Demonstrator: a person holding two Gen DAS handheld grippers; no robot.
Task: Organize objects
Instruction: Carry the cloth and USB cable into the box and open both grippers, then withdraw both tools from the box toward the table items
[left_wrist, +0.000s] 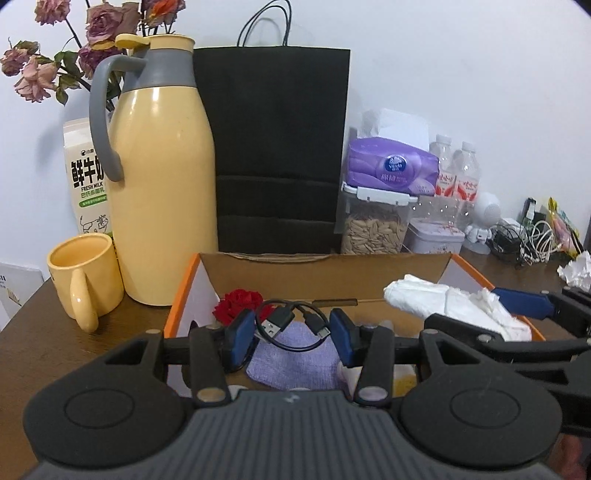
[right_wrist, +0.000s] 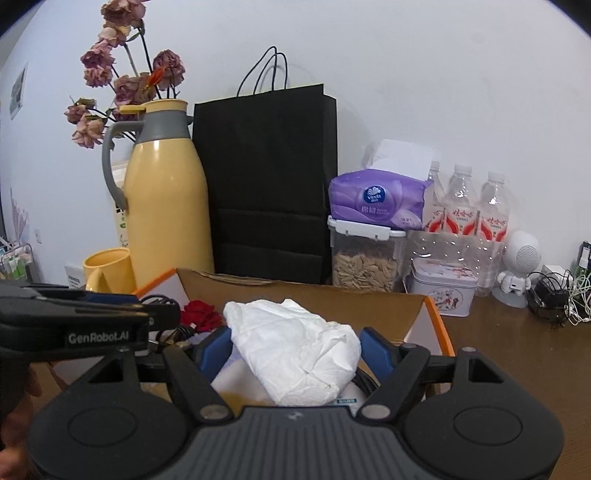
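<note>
An open cardboard box (left_wrist: 325, 271) with orange edges sits in front of me. My left gripper (left_wrist: 291, 334) is over the box, its blue pads closed on a coiled black USB cable (left_wrist: 290, 325). Under it lie a purple cloth (left_wrist: 295, 363) and a red fabric flower (left_wrist: 238, 304). My right gripper (right_wrist: 295, 350) is shut on a crumpled white tissue wad (right_wrist: 295, 347), held above the box (right_wrist: 306, 295). In the left wrist view the tissue (left_wrist: 450, 306) and right gripper (left_wrist: 517, 306) enter from the right.
A yellow thermos jug (left_wrist: 162, 177), yellow mug (left_wrist: 85, 273), milk carton (left_wrist: 86, 181) and dried roses stand at the left. A black paper bag (left_wrist: 277, 147) stands behind the box. Tissue pack (left_wrist: 391, 168), seed jar (left_wrist: 375, 229), tin (left_wrist: 437, 234), water bottles and cables are at the right.
</note>
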